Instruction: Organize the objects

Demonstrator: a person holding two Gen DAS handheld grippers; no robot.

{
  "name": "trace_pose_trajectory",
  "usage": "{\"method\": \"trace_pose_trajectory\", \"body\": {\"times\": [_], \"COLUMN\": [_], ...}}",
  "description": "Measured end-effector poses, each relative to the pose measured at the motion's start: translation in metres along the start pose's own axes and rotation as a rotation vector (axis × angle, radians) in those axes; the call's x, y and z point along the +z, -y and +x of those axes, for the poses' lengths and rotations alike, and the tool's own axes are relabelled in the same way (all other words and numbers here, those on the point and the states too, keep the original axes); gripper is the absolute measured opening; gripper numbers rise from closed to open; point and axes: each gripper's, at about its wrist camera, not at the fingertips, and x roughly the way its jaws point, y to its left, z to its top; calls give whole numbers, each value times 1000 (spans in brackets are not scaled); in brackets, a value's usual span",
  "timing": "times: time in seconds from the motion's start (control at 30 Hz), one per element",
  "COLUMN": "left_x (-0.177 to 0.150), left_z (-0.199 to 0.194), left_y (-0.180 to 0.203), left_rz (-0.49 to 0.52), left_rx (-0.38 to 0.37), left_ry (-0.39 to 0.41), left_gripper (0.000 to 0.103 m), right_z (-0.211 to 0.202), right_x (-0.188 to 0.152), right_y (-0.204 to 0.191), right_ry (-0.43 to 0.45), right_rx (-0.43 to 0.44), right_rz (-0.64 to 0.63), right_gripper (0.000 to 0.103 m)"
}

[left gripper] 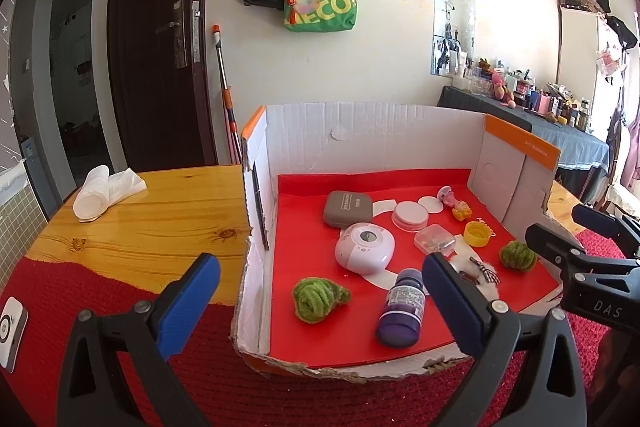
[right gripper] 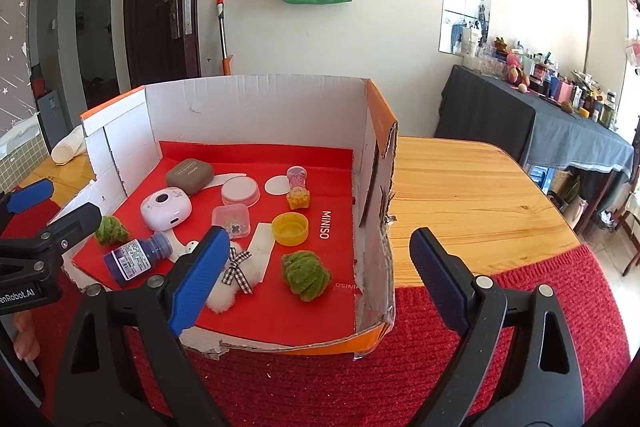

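An open cardboard box (left gripper: 360,135) (right gripper: 248,107) with a red lining holds several small items. Among them are a purple bottle (left gripper: 400,307) (right gripper: 132,261) lying on its side, two green fuzzy balls (left gripper: 318,299) (right gripper: 306,275), a pink-white round device (left gripper: 364,251) (right gripper: 166,209), a grey case (left gripper: 348,209), a yellow cap (right gripper: 290,229) and a white pompom with a checked bow (right gripper: 236,283). My left gripper (left gripper: 324,291) hovers open before the box's near left corner. My right gripper (right gripper: 320,271) stands open before the near right corner, gripping nothing.
The box rests on a wooden table (right gripper: 460,195), partly on a red knitted mat (right gripper: 440,367). A rolled white towel (left gripper: 96,197) lies at the table's far left. A small white device (left gripper: 10,331) sits on the mat's left edge. A cluttered dresser (right gripper: 520,123) stands behind.
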Motion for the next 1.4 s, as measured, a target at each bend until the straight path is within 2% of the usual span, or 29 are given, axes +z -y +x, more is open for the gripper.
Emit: {"method": "trace_pose_trajectory", "body": {"times": [1.4], "left_x": [2], "left_z": [-2], "left_y": [0], "left_rz": [-5], "left_rx": [9], "left_ry": [4], "left_gripper": [103], "right_z": [1], "right_x": [-1], "right_y": [0], "right_ry": [-4], "right_rx": [12], "right_rz": [-3], "right_gripper": [94]}}
